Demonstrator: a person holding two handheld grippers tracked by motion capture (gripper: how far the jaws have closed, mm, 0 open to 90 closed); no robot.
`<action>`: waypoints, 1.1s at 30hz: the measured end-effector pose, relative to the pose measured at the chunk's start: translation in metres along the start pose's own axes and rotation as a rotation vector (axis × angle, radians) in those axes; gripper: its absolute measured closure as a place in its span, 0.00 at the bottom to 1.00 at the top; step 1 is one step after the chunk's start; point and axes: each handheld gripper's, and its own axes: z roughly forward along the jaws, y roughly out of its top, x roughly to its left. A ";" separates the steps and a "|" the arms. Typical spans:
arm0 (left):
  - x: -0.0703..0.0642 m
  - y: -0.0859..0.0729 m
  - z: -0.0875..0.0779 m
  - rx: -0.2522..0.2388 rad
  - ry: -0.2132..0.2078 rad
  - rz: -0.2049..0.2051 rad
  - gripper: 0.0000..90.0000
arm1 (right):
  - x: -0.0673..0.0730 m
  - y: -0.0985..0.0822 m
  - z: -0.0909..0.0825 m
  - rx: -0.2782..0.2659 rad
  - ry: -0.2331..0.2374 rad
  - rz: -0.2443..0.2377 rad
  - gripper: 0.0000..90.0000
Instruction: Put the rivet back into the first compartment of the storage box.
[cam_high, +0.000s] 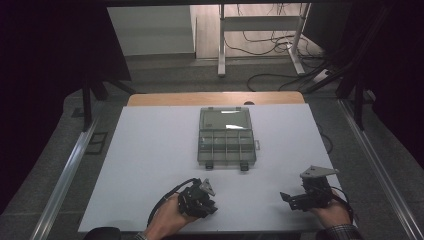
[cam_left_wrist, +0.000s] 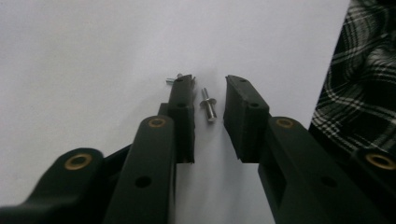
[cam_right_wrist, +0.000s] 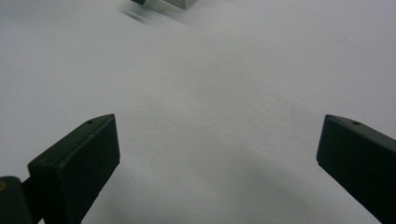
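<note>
Two screws on the white table, both close to the left gripper. One screw lying right in the gap between the two black jaws, head toward the tips, shaft toward the camera, nearer to the left-hand jaw in the left gripper view than to the other. Bare table visible on both sides of the shaft, so jaws apart and narrow, not yet clamped on it. Second screw just outside the gap, at the tip of that left-hand jaw and partly hidden behind it; touching the tip or not, impossible to tell. Checked sleeve at the right edge of the same view.

Seen from above: left gripper held low near the front edge of the table, left of the middle. Screws too small to make out from there.

Right gripper with jaws wide apart, nothing but bare table between them. Held near the front right corner of the table in the high view, well apart from the left gripper and from both screws.

Counted: two grippers, one in each hand; two screws; one box. Box clear and greyish, with small compartments, lying at the middle of the table, well beyond both grippers. Number of compartments not clear enough to count.
</note>
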 end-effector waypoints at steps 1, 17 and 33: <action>0.000 0.000 0.000 0.000 0.007 0.002 0.83 | 0.000 0.000 0.000 0.001 0.000 0.002 0.00; 0.003 0.000 -0.010 -0.051 -0.015 -0.052 0.91 | 0.000 0.000 0.000 0.000 -0.001 0.001 0.00; 0.018 -0.002 -0.032 -0.119 0.006 -0.107 0.91 | 0.000 0.000 -0.001 -0.007 -0.001 0.002 0.00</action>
